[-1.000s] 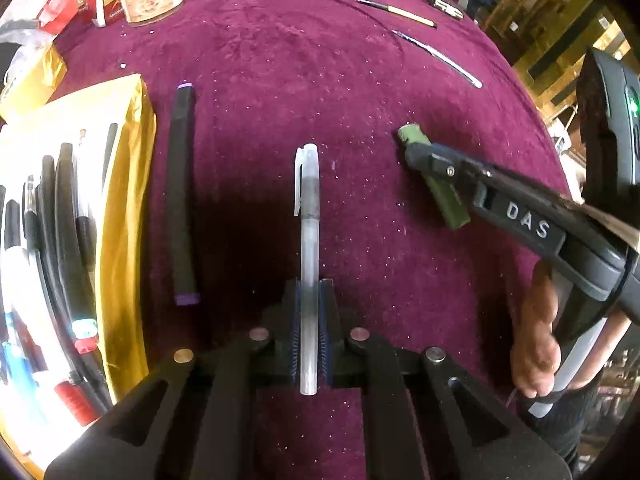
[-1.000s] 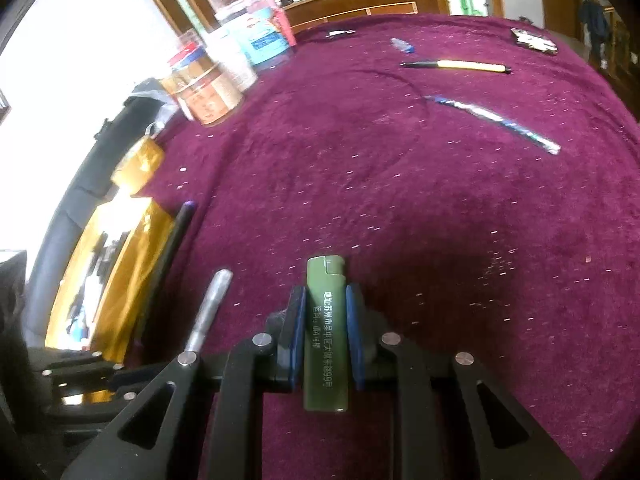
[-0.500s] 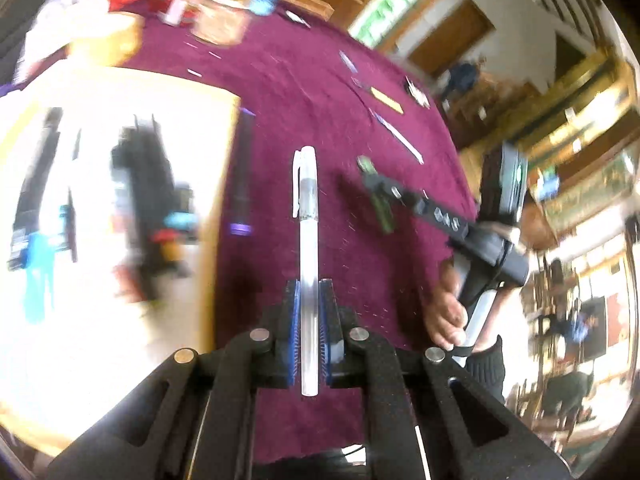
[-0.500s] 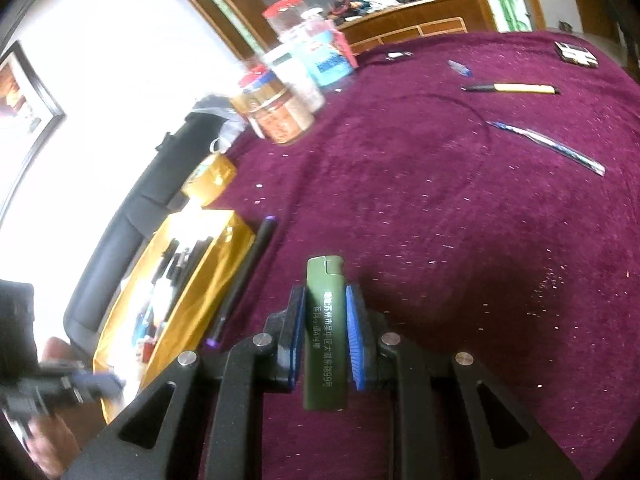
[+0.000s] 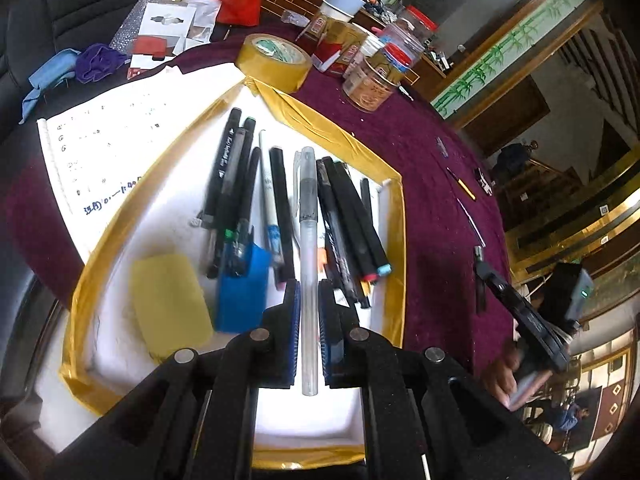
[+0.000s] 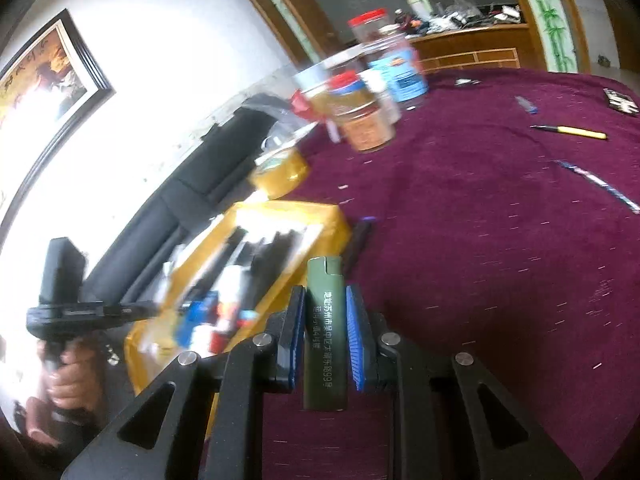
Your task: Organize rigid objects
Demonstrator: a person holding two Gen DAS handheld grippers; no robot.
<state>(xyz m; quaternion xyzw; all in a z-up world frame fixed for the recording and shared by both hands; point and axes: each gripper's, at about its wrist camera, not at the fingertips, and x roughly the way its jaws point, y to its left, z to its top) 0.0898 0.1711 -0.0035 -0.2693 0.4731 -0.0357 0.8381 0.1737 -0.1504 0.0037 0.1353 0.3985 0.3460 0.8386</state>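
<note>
the left gripper (image 5: pixel 309 312) is clamping a clear pen (image 5: pixel 307 240) between its blue pads (image 5: pixel 295 320), the pen lying along the fingers with its capped end pointing away. it is hanging over the gold-edged tray (image 5: pixel 394 216), above the row of black markers (image 5: pixel 352 216) lying side by side on the white floor. a blue block (image 5: pixel 242 292) and a yellow pad (image 5: pixel 172 304) are sitting in the tray's near left part. a tape roll (image 5: pixel 274 62) is resting just past the tray's far corner, with jars (image 5: pixel 376 80) beyond it on the purple cloth (image 5: pixel 440 208). a sheet of paper (image 5: pixel 108 140) is lying left of the tray.

the right gripper (image 6: pixel 326 336) is gripping a green lighter (image 6: pixel 325 332) upright between its pads, over the cloth near the tray's (image 6: pixel 320 216) right side. a black marker (image 6: pixel 358 240) is lying on the cloth just beside that tray wall. far right, a yellow pen (image 6: pixel 576 131) and a thin striped pen (image 6: pixel 600 186) are lying well apart from the tray.
</note>
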